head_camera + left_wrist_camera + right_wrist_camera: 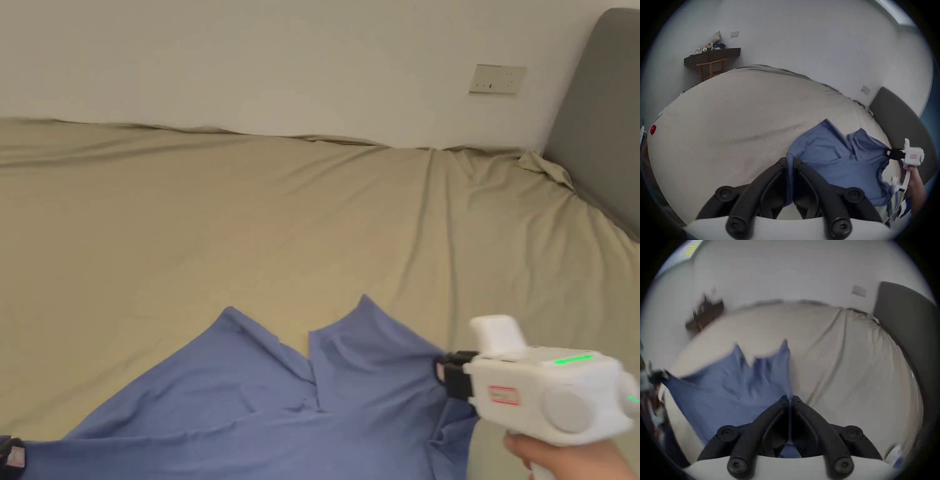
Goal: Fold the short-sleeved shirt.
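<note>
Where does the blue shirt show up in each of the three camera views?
Head view: blue shirt along the bottom edge, centre-left.
Left gripper view: lower right, stretched from the near gripper toward the far white one.
Right gripper view: lower left of centre.
Shared landmark: the grey headboard, on the right in all three.

Soft even daylight; blurred fisheye gripper views.
</note>
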The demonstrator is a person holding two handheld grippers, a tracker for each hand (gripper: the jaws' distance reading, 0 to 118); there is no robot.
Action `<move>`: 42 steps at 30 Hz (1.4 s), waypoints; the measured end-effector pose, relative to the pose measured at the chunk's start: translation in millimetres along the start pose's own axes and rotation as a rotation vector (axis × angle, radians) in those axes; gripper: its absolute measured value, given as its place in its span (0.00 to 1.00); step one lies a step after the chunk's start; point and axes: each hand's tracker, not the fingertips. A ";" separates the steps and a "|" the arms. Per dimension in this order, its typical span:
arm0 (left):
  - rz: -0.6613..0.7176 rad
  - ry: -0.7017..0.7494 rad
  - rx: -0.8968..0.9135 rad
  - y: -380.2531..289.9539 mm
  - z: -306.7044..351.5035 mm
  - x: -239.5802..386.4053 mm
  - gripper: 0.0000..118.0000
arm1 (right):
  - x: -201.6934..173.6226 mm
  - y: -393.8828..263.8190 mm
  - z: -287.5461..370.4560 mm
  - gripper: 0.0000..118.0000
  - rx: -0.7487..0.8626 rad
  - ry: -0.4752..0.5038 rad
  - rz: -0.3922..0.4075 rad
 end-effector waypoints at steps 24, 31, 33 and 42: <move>0.032 -0.104 0.475 376.7 76.3 141.0 0.03 | -41.5 342.1 225.4 0.03 0.482 -0.627 0.308; -0.005 -0.074 0.448 441.7 68.0 163.4 0.03 | -38.1 406.9 198.0 0.03 0.410 -0.616 0.244; -0.015 -0.051 0.450 452.0 61.8 167.4 0.03 | -36.2 419.6 188.8 0.03 0.375 -0.616 0.221; -0.025 0.041 0.333 450.0 -13.9 154.1 0.03 | -38.0 413.8 122.0 0.03 0.316 -0.572 0.229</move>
